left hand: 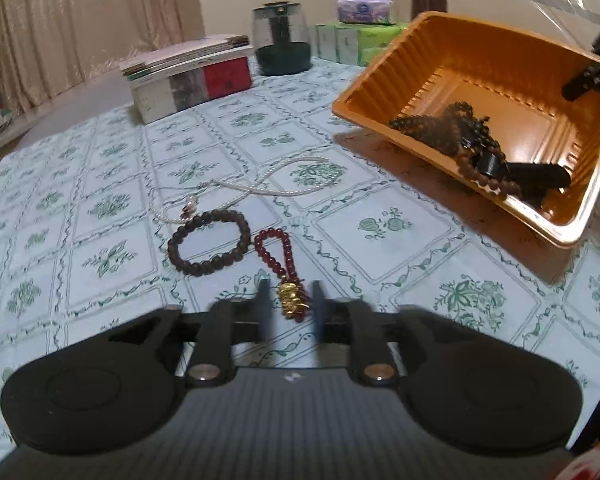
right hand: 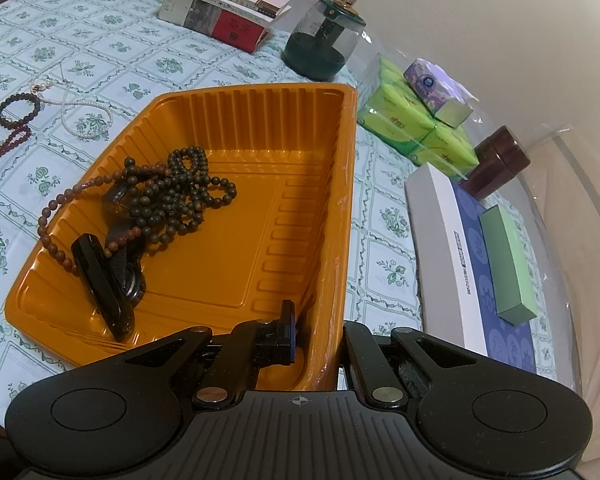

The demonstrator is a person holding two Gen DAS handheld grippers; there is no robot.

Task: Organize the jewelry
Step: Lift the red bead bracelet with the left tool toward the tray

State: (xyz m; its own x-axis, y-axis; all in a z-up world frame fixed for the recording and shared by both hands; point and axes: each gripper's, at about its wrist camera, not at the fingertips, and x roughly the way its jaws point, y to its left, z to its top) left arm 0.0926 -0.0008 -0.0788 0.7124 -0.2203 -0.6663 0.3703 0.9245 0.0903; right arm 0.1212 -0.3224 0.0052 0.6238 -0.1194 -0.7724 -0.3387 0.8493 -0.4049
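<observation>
Left claw (left hand: 291, 304), lower centre of left wrist view: jaws parted, straddling gold charm (left hand: 293, 300) of red bead string (left hand: 274, 250); pads not pressing it. String lies on counter (left hand: 400, 256), just beside dark bracelet (left hand: 209, 242); pearl necklace (left hand: 260, 184) above them. Right claw (right hand: 316, 334), bottom centre of right wrist view: clenched on tray (right hand: 340, 208) wall, tray tilted. Inside tray, left part: tangled beads (right hand: 180, 196), black clip (right hand: 100, 280).

Floral-clothed table (left hand: 400, 248) — bracelets (left hand: 209, 242), pearl necklace (left hand: 260, 184), orange tray (left hand: 384, 80), books (left hand: 188, 76)
</observation>
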